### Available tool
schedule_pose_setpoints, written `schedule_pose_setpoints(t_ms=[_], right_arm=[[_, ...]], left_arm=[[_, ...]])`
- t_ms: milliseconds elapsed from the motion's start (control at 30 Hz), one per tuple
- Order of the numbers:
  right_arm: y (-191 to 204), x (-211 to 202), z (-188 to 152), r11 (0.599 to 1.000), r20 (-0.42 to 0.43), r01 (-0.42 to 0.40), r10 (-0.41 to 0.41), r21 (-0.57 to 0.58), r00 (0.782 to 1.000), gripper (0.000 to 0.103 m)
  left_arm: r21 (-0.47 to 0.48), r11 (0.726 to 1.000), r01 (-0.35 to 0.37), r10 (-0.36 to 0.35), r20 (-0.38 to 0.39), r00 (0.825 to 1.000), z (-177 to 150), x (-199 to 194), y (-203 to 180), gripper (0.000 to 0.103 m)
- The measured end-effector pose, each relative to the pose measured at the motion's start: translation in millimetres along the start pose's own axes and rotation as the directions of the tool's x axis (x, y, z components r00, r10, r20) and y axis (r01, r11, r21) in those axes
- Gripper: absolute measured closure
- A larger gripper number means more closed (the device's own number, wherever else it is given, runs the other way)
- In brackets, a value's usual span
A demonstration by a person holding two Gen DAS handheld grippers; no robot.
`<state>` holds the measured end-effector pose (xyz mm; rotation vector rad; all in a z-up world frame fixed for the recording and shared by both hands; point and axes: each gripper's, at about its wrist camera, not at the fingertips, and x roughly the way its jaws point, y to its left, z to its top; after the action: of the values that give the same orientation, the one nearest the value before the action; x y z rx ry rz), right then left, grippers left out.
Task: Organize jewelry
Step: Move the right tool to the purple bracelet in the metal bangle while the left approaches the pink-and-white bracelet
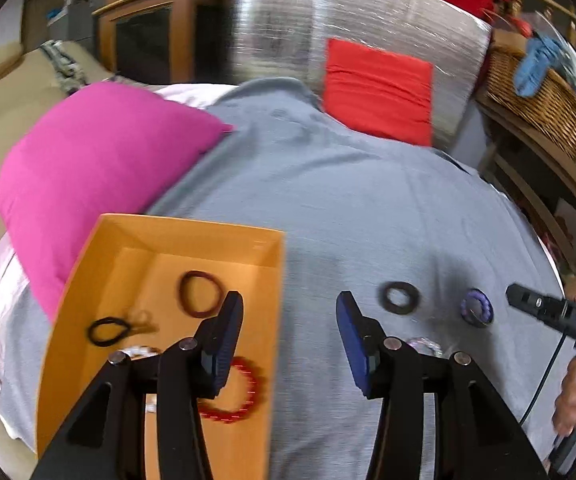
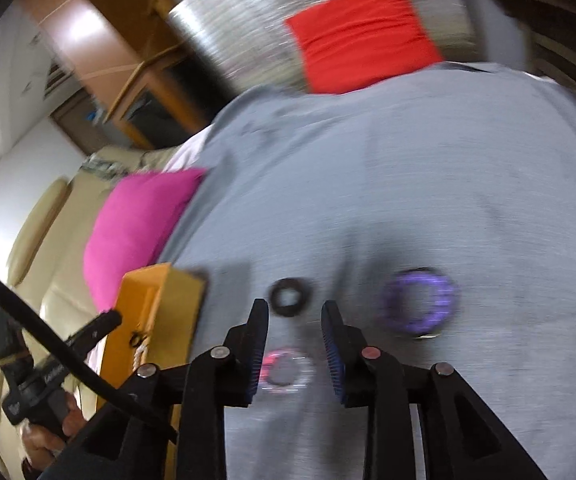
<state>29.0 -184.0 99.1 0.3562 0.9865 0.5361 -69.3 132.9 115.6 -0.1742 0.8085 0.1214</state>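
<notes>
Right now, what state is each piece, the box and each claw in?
Box: open, no lid.
Brown band: in box, flat.
Black tie: in box.
Red bracelet: in box, partly behind left claw.
Dark ring: on the grey sheet, outside box.
Purple bracelet: on sheet, outside box.
Clear bracelet: on sheet, below right claw, blurred.
Left claw: open, empty.
Right claw: open, empty.

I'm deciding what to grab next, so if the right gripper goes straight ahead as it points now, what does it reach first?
Probably the small black ring on the grey cloth, lying just beyond the open right gripper; blur makes depth uncertain.
</notes>
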Motion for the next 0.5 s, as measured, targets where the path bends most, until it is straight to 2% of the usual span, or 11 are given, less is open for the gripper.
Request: schedule_pose_setpoints(t_ms=[167, 400, 433, 467, 500], right_arm=[[-44, -18, 9, 0.997, 0.013, 0.045, -0.046, 0.069, 0.999, 0.073], [-80, -20, 12, 0.987, -0.034, 0.105, -0.102, 0.121, 0.994, 0.072], [-85, -20, 12, 0.985, -0.041, 0.106, -0.102, 0.135, 0.994, 0.066], [-87, -18, 13, 0.983, -0.044, 0.108, -0.103, 0.146, 0.994, 0.055], [-89, -17, 13, 0.982, -0.043, 0.112, -0.106, 0.152, 0.993, 0.051]], left_arm=[[0.069, 0.997, 0.033, -0.031, -0.027, 0.999, -5, 9, -37, 0.053], [0.130, 0.988, 0.084, -0.072, -0.091, 0.993, -15, 27, -75, 0.048], [0.138, 0.987, 0.087, -0.073, -0.099, 0.992, -17, 30, -79, 0.047], [0.147, 0.985, 0.089, -0.073, -0.108, 0.991, -18, 33, -83, 0.047], [0.159, 0.983, 0.091, -0.072, -0.121, 0.990, -21, 36, -87, 0.047]])
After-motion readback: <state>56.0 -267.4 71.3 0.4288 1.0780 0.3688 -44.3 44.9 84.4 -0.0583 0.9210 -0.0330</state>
